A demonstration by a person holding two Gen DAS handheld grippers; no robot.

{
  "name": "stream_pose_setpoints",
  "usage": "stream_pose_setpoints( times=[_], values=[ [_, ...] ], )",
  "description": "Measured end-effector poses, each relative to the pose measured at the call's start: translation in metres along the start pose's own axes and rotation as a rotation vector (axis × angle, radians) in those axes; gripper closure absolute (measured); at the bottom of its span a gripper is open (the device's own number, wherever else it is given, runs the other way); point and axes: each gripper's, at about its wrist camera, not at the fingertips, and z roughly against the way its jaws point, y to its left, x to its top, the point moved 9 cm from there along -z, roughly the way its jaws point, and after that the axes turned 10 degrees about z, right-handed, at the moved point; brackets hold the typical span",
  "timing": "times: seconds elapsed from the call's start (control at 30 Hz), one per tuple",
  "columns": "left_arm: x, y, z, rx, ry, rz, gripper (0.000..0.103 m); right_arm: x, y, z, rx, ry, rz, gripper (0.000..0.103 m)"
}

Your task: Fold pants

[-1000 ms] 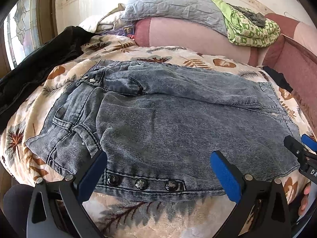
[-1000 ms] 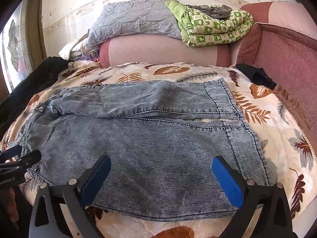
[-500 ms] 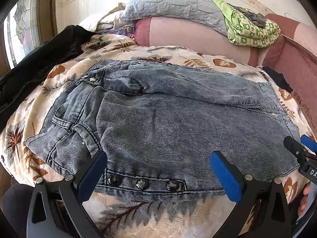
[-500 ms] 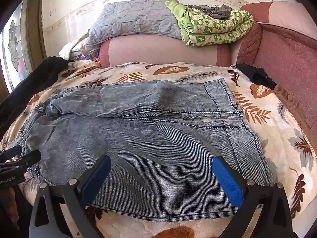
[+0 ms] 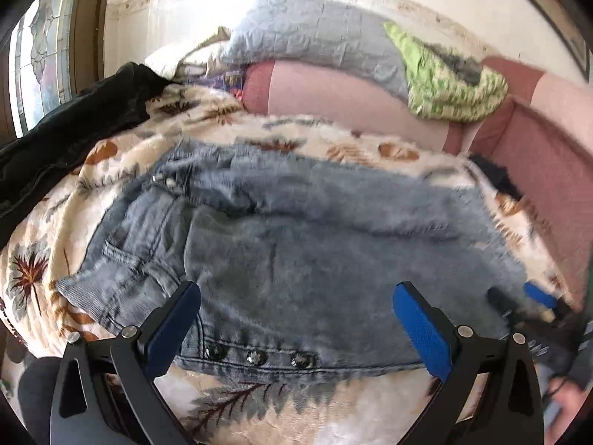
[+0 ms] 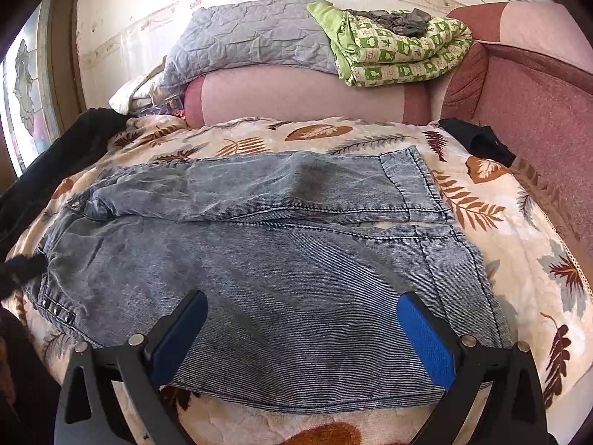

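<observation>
Lying flat across the leaf-print blanket [image 6: 481, 200] on the bed, the pants [image 6: 278, 259] were washed grey-blue denim, waistband toward the left and leg hems toward the right, the two legs side by side with the farther one slightly overlapping the nearer. Denim of this kind probably handled as soft but fairly weighty cloth: it would drape and sag from any pinch, not slide much on the plush blanket, and hold a crease reasonably well. Nothing about it looked fragile. The thicker seamed parts seemed the best holds: the waistband edge by the row of studs [image 5: 255, 358] for the left claw [image 5: 296, 322], and the stitched hem [image 6: 459, 259] of the near leg for the right claw [image 6: 302, 333]. Both claws hung just above the near edge of the pants with jaws spread wide and nothing between the blue pads. The left view was blurred, so finer detail there could not be read.

Around the pants, a black garment [image 5: 66, 137] lay heaped along the left edge of the bed, near the waistband but apart from it, and a small dark item [image 6: 478, 141] sat at the far right corner, well clear of the hems. A grey quilt [image 6: 252, 37] and a green patterned blanket [image 6: 400, 52] rested on the pink bolster [image 6: 296, 96] behind. None of these lay on the denim, so the fold looked unobstructed.
</observation>
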Motion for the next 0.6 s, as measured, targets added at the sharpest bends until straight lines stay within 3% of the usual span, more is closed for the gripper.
stream_pose_setpoints(
  times=[0.17,0.23,0.27,0.37,0.47,0.6],
  values=[
    [0.048,0.01,0.041,-0.136,-0.091,0.129,0.0,0.0,-0.024,0.006,0.086,0.017,-0.154,0.0],
    [0.057,0.02,0.038,-0.215,-0.077,0.191,0.0,-0.002,-0.047,0.012,0.141,0.033,-0.287,0.0],
    [0.055,0.032,0.028,-0.245,-0.032,0.237,0.0,-0.005,-0.058,0.014,0.163,0.046,-0.339,0.0],
    [0.045,0.059,0.009,-0.108,0.003,0.188,0.0,-0.025,-0.091,0.018,0.222,0.166,-0.498,0.0],
    [0.047,0.081,0.011,-0.074,-0.02,0.221,0.0,-0.054,-0.108,0.022,0.314,0.295,-0.632,0.0],
    [0.048,0.114,0.008,-0.037,-0.015,0.304,0.0,-0.076,-0.13,0.02,0.317,0.312,-0.736,0.0]
  ],
)
